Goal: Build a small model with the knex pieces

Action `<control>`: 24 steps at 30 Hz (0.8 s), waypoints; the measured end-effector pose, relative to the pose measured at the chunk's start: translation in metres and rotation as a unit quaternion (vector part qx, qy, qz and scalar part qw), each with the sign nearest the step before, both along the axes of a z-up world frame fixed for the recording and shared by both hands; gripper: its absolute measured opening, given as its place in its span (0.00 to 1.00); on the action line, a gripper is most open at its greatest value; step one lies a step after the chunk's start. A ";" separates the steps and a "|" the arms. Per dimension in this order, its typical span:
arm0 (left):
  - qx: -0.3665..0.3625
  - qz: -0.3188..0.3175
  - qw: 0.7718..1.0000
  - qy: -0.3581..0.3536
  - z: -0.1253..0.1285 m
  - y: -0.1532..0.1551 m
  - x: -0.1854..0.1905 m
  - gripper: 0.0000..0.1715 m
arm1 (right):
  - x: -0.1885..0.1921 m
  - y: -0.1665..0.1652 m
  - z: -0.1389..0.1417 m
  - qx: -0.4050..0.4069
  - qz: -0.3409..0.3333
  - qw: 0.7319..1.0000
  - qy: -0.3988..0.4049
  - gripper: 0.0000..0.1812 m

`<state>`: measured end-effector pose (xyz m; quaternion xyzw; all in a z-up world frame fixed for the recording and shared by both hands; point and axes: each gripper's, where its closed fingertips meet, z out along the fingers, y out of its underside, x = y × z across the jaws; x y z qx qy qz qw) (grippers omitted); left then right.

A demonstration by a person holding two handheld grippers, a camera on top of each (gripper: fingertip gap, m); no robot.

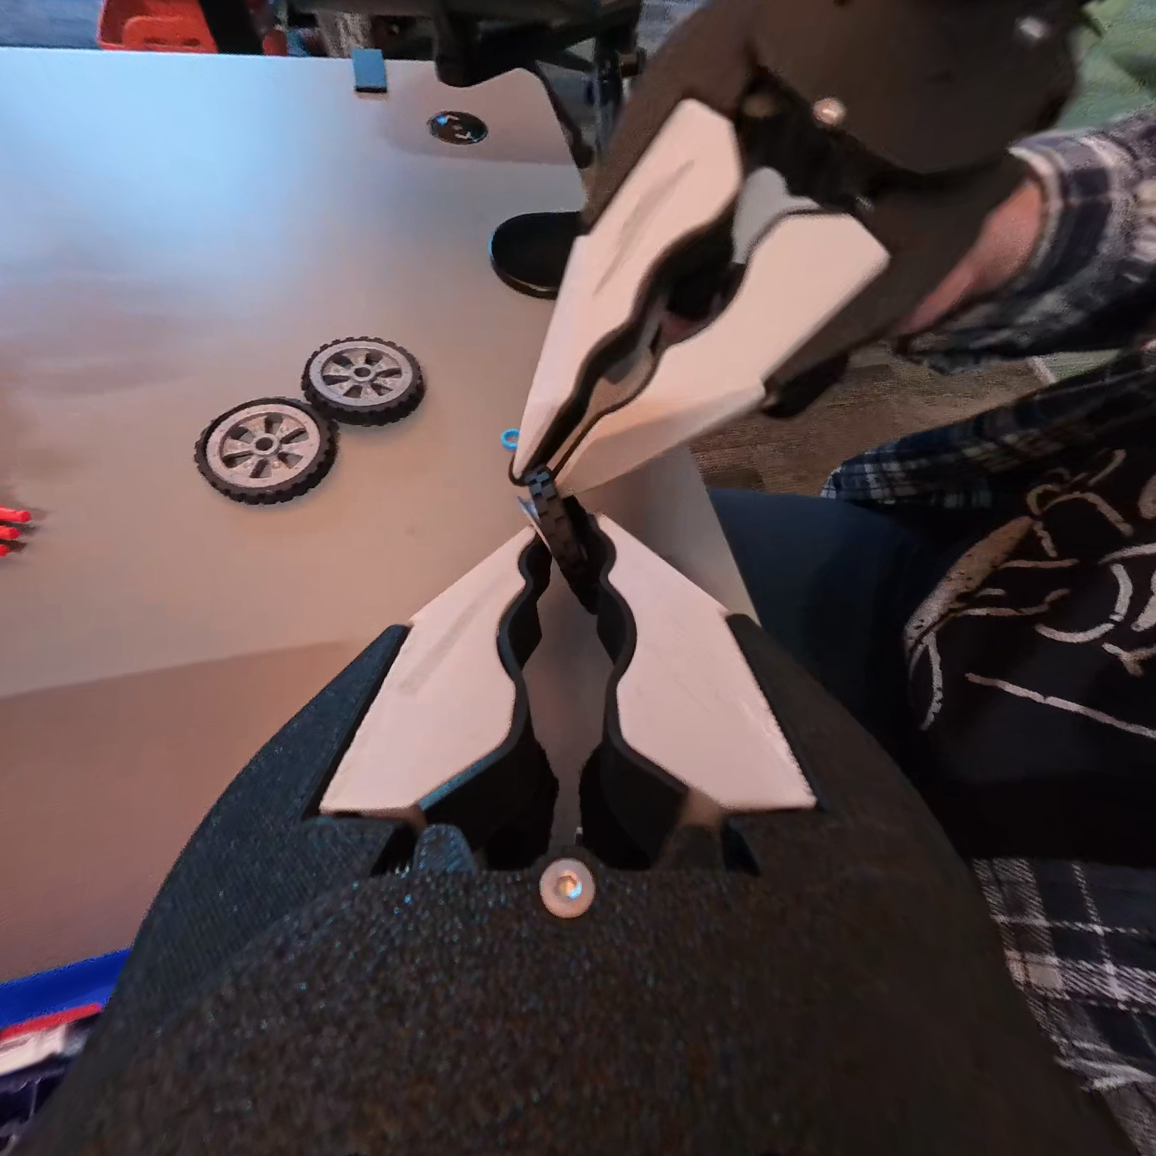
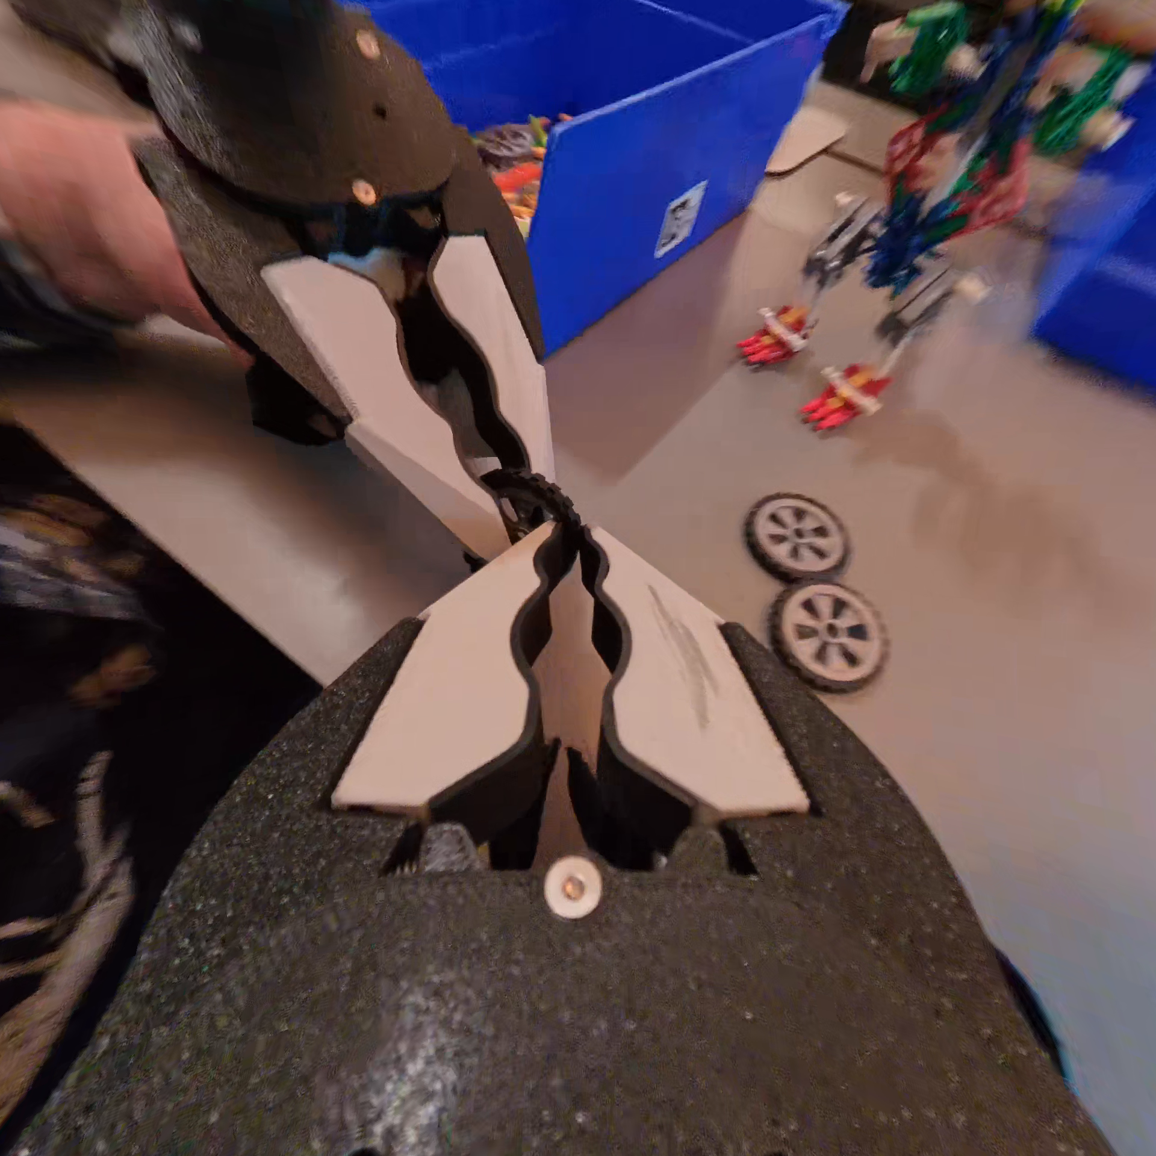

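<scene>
Left wrist view: two grippers meet tip to tip on one small black tyre at the table's edge.

Both views show the left gripper [image 1: 566,544] closed on the lower part of a treaded black tyre [image 1: 553,519], and the right gripper [image 2: 566,544] pinching the same tyre [image 2: 544,500] from the opposite side, so the part hangs in the air between them, just over the near edge of the pale table [image 1: 187,250]. Judging by the opposed grips, the tyre is held edge-on so each claw can bear on the rubber without blocking the other. Two finished wheels [image 1: 309,419] with grey spoked hubs lie flat, touching, well apart from the grippers. Farther off stand a blue bin [image 2: 625,187] of coloured parts and a rod-built figure [image 2: 907,219] on red feet. A tiny blue ring [image 1: 510,439] lies just beside the right gripper's tip.
</scene>
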<state>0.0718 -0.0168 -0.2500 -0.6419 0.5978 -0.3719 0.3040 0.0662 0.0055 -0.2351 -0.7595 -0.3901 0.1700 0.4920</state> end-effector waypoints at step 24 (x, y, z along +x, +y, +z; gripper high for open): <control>-0.126 -0.207 0.964 -0.108 0.048 -0.065 -0.018 0.05 | -0.020 -0.066 0.047 -0.231 0.274 0.891 0.278 0.01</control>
